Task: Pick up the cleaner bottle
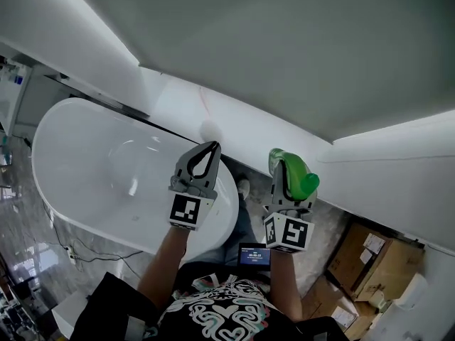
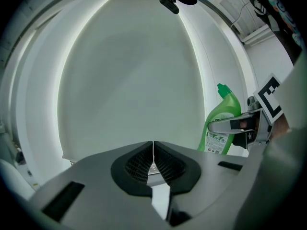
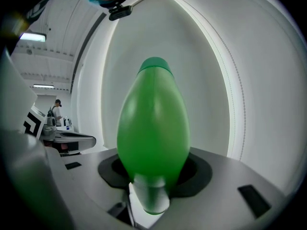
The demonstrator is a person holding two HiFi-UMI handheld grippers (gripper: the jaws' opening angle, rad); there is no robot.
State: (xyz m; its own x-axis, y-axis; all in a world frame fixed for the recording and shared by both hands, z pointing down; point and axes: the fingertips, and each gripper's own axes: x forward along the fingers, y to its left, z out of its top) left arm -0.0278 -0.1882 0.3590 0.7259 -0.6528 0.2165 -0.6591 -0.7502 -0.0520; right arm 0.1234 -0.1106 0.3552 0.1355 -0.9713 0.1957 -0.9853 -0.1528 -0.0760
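Note:
The green cleaner bottle (image 1: 297,173) is off the ground, and my right gripper (image 1: 286,168) is shut on it. In the right gripper view the bottle's green body (image 3: 153,123) fills the space between the jaws, its neck toward the camera. From the left gripper view the bottle (image 2: 223,119) stands upright at the right, its white label showing, with the right gripper's fingers (image 2: 229,125) clamped round its body. My left gripper (image 1: 207,152) hangs beside it over the bathtub, shut with nothing in it; its pads (image 2: 153,150) meet.
A white freestanding bathtub (image 1: 85,155) lies below and left of both grippers. A white wall and ledge (image 1: 234,119) run behind it. Cardboard boxes (image 1: 366,258) stand at the lower right. A cable (image 1: 78,251) trails on the marble floor beside the tub.

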